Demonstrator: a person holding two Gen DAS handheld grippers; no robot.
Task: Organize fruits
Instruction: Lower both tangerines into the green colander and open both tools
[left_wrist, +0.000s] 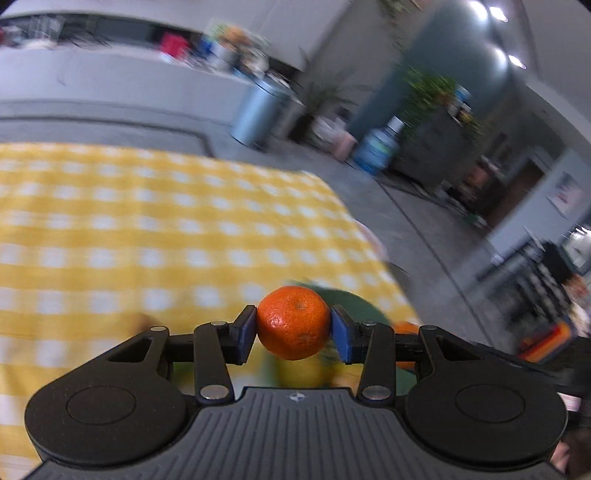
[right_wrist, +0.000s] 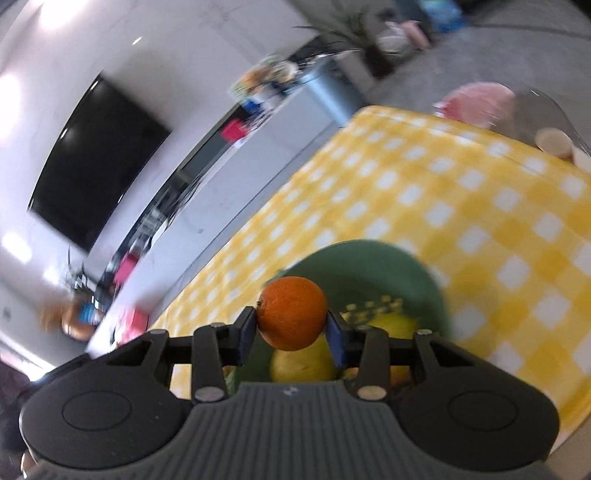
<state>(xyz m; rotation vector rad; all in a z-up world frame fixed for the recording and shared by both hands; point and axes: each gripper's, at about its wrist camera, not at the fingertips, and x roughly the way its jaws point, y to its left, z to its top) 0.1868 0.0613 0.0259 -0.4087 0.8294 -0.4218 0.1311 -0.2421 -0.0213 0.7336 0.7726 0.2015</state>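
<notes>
I hold one mandarin in each claw. The left gripper (left_wrist: 293, 328) pinches a mandarin (left_wrist: 293, 322) between its blue pads (left_wrist: 246, 330); both pads press flat on the rind at three and nine o'clock, and the fruit hangs clear of the cloth. The right gripper (right_wrist: 291, 328) pinches a second mandarin (right_wrist: 291, 313) in the same way. Neither claw stands spread.

Step in hand, as I judge it: both fruits are lifted and in carriage over the green bowl (right_wrist: 399, 269) — the sorting is under way, not finished. In the right wrist view the bowl lies directly beyond the claw, with lemons (right_wrist: 306, 363) in its bottom, one at six o'clock from the held fruit. In the left wrist view the bowl (left_wrist: 354, 301) shows only as a blurred green arc at two o'clock from the fruit.

The next move calls for a destination for each mandarin, a low approach and a gentle release — round fruit rolls.

Materials: the mandarin rind is pitted, glossy and firm under the pads; no denting is visible. The lemons look smooth and waxy. The bowl is matte green, round and deep. The tablecloth (left_wrist: 147, 229) is soft yellow-and-white check. A pink plate (right_wrist: 476, 101) sits at the far table edge, at one o'clock in the right view, well apart from the bowl.
</notes>
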